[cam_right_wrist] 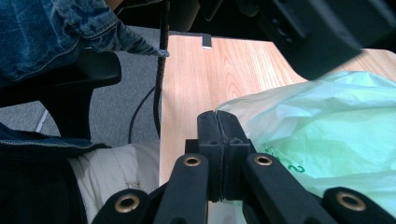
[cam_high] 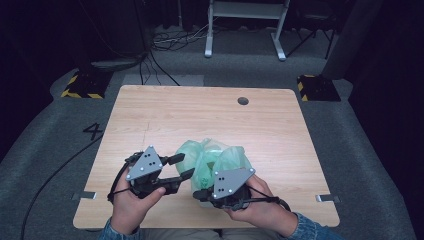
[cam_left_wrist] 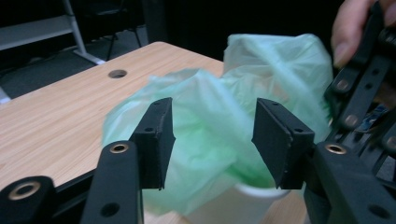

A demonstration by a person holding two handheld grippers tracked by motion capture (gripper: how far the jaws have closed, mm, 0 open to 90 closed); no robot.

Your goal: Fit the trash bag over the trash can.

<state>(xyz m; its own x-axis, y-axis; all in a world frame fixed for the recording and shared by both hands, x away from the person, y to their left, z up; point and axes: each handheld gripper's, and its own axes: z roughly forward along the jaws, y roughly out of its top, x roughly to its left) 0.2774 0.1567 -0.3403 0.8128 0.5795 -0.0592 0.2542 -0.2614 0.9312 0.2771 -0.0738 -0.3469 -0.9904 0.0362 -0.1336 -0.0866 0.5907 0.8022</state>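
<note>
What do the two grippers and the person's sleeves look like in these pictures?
Both grippers, the left gripper and the right gripper, are black, with linked bars joined by brass-coloured rivets and flat rectangular pads. Each carries a grey three-cornered plate with small dark dots on top. A thin black cable loops from each. The person wears blue denim sleeves.

**Bag and grippers crowding the lower centre of the table**

In the high view the wooden table [cam_high: 165,112] is lying bare across its upper half and down both side edges, leaving open passage there. The green plastic bag [cam_high: 212,157] is bulging at lower centre, blocking the way between the left gripper [cam_high: 179,167] and the right gripper [cam_high: 202,195], which are sitting close on either side of it.
</note>
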